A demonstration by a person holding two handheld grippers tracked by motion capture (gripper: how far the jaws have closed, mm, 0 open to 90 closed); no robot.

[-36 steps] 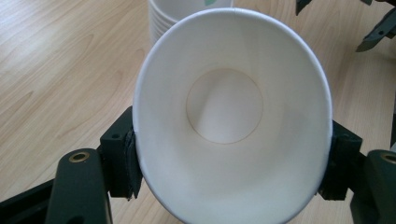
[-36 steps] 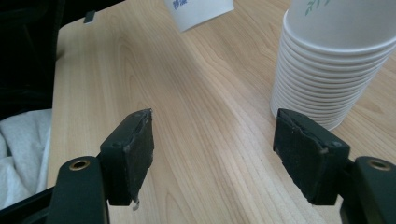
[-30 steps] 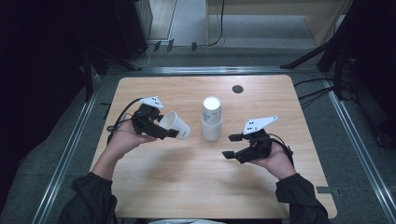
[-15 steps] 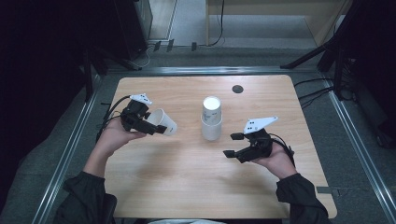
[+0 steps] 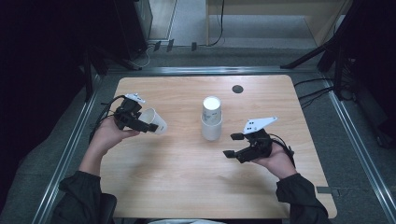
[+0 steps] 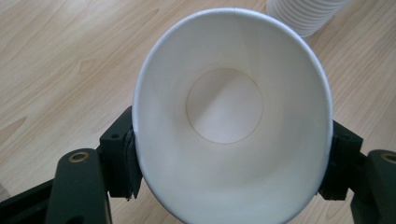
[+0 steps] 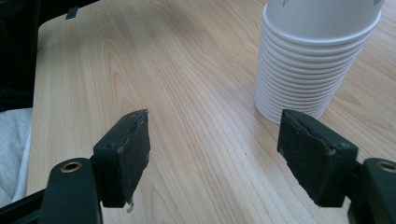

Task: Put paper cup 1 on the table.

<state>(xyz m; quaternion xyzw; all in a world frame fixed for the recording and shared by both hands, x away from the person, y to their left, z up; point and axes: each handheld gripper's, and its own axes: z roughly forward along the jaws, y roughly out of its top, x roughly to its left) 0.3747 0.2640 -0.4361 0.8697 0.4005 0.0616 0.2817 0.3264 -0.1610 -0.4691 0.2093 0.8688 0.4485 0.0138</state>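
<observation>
Left gripper (image 5: 140, 122) clamps 1 paper cup (image 5: 154, 121) by its rim, squeezing it oval, mouth toward the camera, clear of the worktop (image 5: 177, 186). Right gripper (image 5: 232, 145), fingers (image 7: 127, 149) just opened wide and empty, waits beside the inverted cup stack (image 5: 211, 118), likely steadying it.

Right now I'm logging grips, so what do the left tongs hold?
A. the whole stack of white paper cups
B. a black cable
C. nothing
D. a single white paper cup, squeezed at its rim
D: the left tongs pinch the single white paper cup, its mouth squeezed oval.
</observation>
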